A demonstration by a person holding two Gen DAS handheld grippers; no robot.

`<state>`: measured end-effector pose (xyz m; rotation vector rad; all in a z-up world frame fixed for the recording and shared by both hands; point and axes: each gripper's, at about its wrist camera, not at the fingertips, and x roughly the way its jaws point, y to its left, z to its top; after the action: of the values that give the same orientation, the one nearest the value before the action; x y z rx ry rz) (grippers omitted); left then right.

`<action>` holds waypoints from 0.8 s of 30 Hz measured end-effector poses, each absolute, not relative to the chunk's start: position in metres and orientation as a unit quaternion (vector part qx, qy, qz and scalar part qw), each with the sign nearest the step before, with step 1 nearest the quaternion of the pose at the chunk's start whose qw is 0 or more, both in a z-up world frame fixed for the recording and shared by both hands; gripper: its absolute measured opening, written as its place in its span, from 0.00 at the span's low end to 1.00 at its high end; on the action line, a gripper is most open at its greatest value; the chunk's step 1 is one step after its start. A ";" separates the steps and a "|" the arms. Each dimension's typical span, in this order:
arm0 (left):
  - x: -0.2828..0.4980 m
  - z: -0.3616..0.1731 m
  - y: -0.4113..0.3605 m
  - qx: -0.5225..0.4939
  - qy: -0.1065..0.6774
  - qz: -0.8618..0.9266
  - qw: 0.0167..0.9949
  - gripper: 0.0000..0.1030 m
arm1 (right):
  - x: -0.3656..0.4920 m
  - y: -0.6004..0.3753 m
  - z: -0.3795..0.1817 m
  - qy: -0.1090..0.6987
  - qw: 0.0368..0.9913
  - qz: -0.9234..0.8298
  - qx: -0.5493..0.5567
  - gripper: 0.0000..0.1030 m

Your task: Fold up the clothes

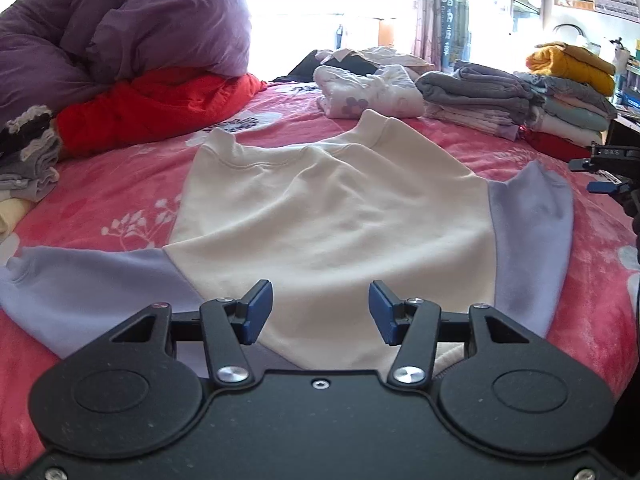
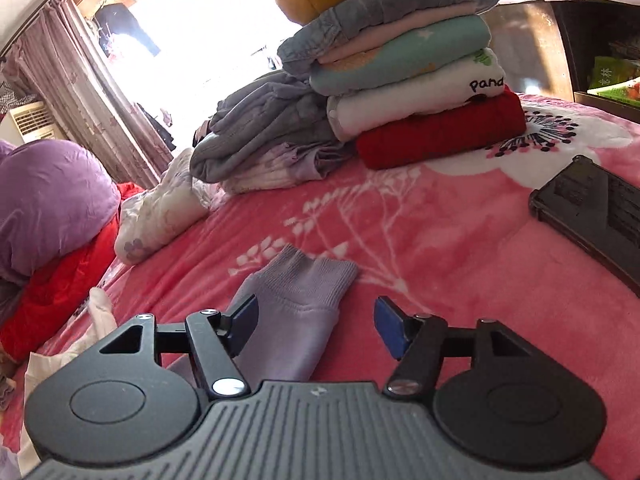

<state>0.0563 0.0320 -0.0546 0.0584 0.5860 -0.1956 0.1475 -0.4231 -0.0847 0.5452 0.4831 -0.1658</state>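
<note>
A cream sweatshirt [image 1: 332, 208] with lilac sleeves lies spread flat on the pink floral blanket [image 1: 120, 208]. One lilac sleeve [image 1: 80, 288] stretches left, the other [image 1: 532, 240] lies along the right side. My left gripper [image 1: 320, 310] hovers open over the cream body near its closest edge, holding nothing. In the right wrist view my right gripper [image 2: 316, 326] is open just above the lilac sleeve's ribbed cuff [image 2: 304, 284], which lies between the fingers but is not pinched. The right gripper [image 1: 604, 174] also shows at the right edge of the left wrist view.
A tall stack of folded clothes [image 2: 400, 64] stands at the far side, with grey folded pieces [image 2: 264, 128] and a white flowered garment [image 2: 160, 208] beside it. A purple duvet [image 1: 120, 28] and red quilt [image 1: 160, 104] lie far left. A black phone [image 2: 592, 208] rests on the blanket at right.
</note>
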 end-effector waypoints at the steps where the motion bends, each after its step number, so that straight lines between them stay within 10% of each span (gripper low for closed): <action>1: 0.055 -0.053 0.035 0.026 0.288 -0.090 0.953 0.51 | 0.143 -0.415 -0.080 0.231 0.937 -0.075 0.253 0.63; 11: 0.022 -0.043 0.043 0.054 0.289 -0.118 0.948 0.51 | 0.061 -0.257 -0.039 0.204 0.950 0.237 -0.004 0.59; 24: -0.023 -0.091 -0.021 0.376 0.284 -0.194 0.861 0.50 | -0.034 -0.132 -0.086 0.192 0.819 0.325 -0.432 0.45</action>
<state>-0.0227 -0.0206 -0.0914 0.7880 0.5950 -0.4067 -0.0341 -0.1315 -0.0859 -0.9193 0.4088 0.6912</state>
